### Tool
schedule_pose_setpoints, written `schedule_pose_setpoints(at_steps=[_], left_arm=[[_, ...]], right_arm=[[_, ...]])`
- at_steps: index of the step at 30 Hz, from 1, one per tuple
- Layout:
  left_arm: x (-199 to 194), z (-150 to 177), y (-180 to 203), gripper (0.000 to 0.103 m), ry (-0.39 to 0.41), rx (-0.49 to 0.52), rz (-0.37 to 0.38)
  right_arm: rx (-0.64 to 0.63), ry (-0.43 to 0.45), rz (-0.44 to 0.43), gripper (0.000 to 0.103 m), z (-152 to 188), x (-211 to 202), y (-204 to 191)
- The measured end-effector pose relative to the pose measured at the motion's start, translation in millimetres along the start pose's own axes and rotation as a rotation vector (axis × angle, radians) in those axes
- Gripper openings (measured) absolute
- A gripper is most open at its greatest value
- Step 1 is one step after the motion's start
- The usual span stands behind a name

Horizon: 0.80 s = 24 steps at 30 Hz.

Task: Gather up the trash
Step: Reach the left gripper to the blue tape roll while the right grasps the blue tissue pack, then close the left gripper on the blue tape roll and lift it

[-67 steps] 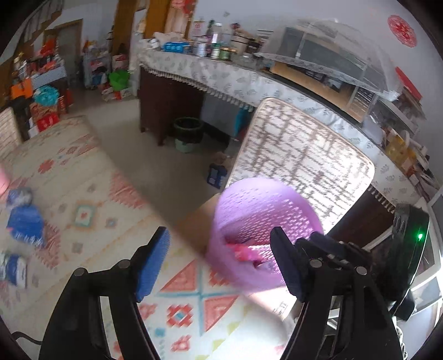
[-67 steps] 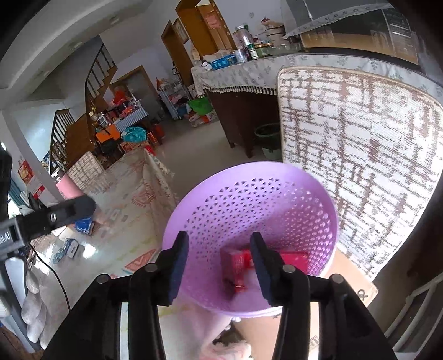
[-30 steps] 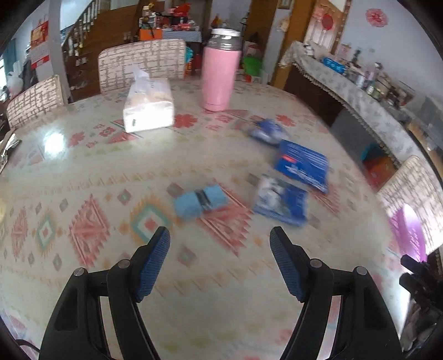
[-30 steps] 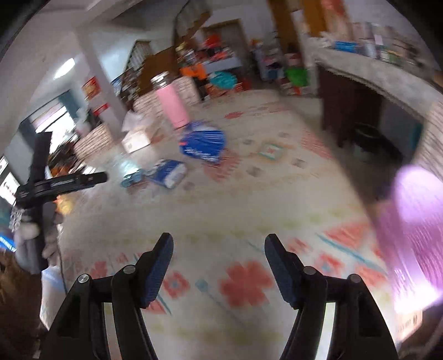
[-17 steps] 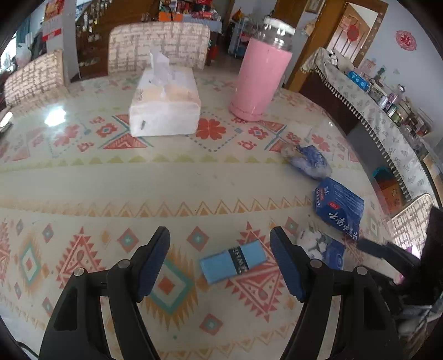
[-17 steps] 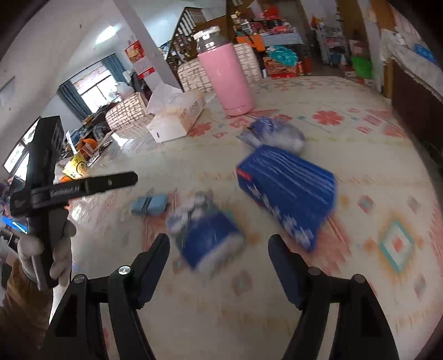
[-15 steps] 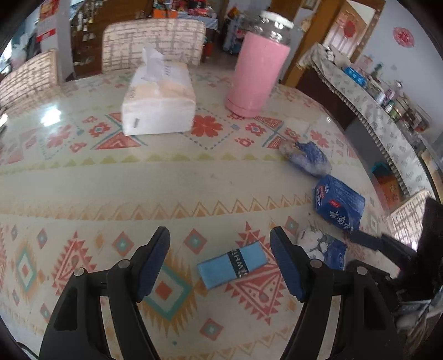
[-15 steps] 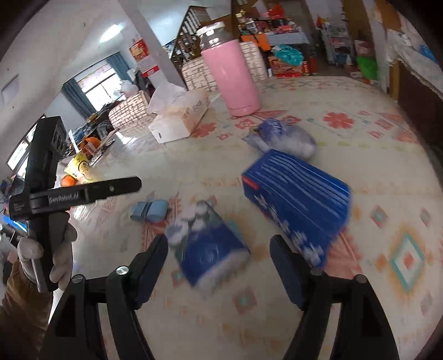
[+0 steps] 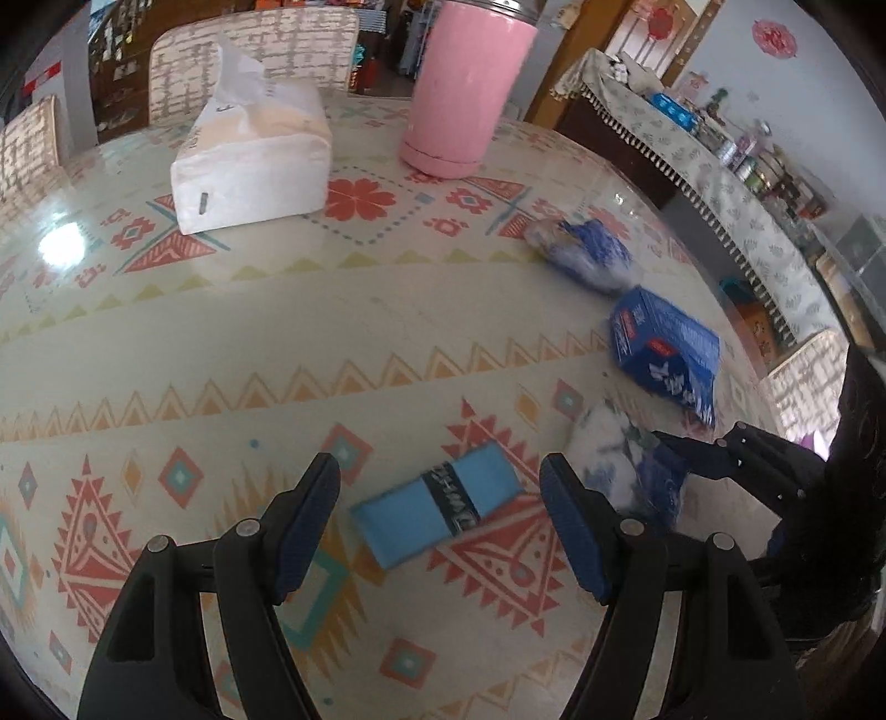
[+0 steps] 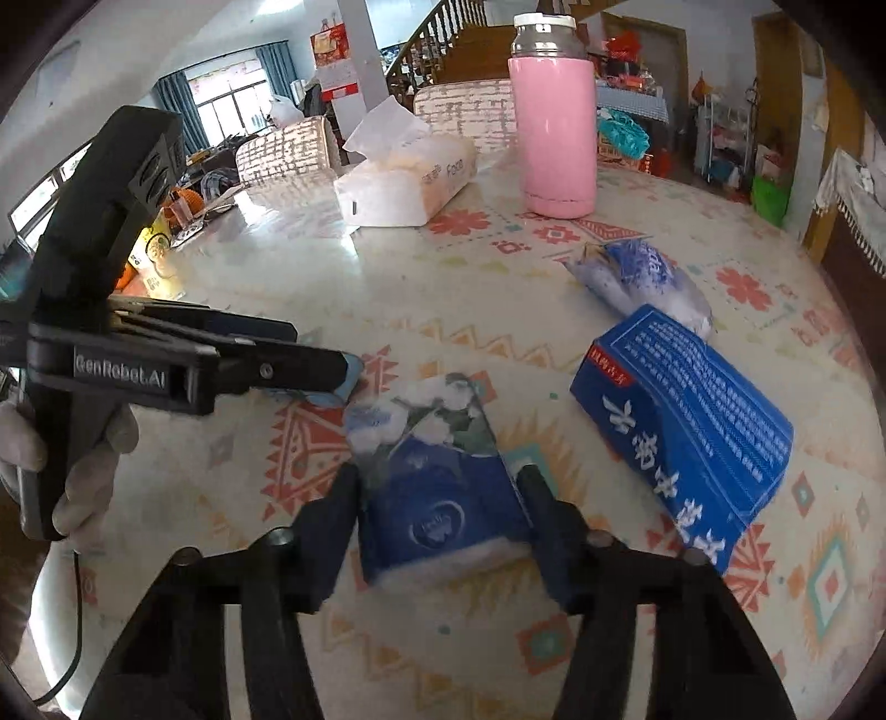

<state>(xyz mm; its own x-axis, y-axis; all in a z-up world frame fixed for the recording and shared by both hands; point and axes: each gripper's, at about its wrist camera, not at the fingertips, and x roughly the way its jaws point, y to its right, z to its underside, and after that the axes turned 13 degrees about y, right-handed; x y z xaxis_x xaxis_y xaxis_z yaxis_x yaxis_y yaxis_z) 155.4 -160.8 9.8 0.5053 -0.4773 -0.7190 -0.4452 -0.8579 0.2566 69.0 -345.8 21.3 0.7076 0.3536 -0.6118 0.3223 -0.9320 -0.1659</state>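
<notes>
A light blue flat packet point(image 9: 437, 509) lies on the patterned table between the fingers of my open left gripper point(image 9: 440, 512). My right gripper point(image 10: 440, 493) has its fingers on both sides of a blue and white tissue pack point(image 10: 437, 482), which also shows in the left wrist view point(image 9: 626, 465). A blue box point(image 10: 686, 410) lies to its right and shows in the left wrist view point(image 9: 664, 349). A crumpled blue and white wrapper point(image 10: 637, 277) lies beyond it, also in the left wrist view point(image 9: 587, 255). The left gripper shows in the right wrist view point(image 10: 310, 354).
A pink flask point(image 9: 468, 83) and a white tissue box point(image 9: 255, 160) stand at the far side of the table point(image 9: 277, 332). Chairs point(image 9: 249, 50) stand behind it. A cloth-covered sideboard point(image 9: 720, 183) runs along the right wall.
Both grippers swung from the purple basket to the table. The left one came down over the light blue packet. The right one closed in around the tissue pack.
</notes>
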Motion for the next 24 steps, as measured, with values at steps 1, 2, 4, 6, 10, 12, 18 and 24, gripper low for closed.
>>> schedule_pose_setpoints(at_steps=[1,2,4,6,10,12,18,24], left_arm=[[0.2,2.1,4.8,0.073,-0.007,0.024,-0.031],[-0.3,3.4,7.7,0.06,-0.007,0.033,-0.051],[-2.9,6.9,11.6,0.061,-0.007,0.034,-0.061],[-8.0,14.2,15.5,0.06,-0.004,0.026,-0.063],[-27.1,42.3,28.8,0.06,-0.003,0.033,-0.052],[-35.3,54.6,35.4,0.061,-0.006,0.033,-0.044],[-50.2,79.8,51.6,0.064,0.03,0.065,-0.002],[-53.6,78.8,38.2,0.075,0.026,0.018,0.127]], right_arm=[[0.009,-0.004,0.006,0.057,1.4,-3.7,0.2],[0.016,-0.007,0.017,0.056,3.4,-7.4,0.6],[0.035,-0.009,0.046,0.056,10.2,-17.9,1.6],[0.06,-0.005,0.074,0.056,19.9,-33.2,2.8],[0.117,0.002,0.117,0.056,43.2,-68.6,-2.0],[0.135,0.01,0.141,0.056,55.5,-89.2,-9.5],[0.244,0.034,0.234,0.056,85.1,-133.2,-25.1],[0.32,0.079,0.351,0.056,103.3,-158.7,-49.1]])
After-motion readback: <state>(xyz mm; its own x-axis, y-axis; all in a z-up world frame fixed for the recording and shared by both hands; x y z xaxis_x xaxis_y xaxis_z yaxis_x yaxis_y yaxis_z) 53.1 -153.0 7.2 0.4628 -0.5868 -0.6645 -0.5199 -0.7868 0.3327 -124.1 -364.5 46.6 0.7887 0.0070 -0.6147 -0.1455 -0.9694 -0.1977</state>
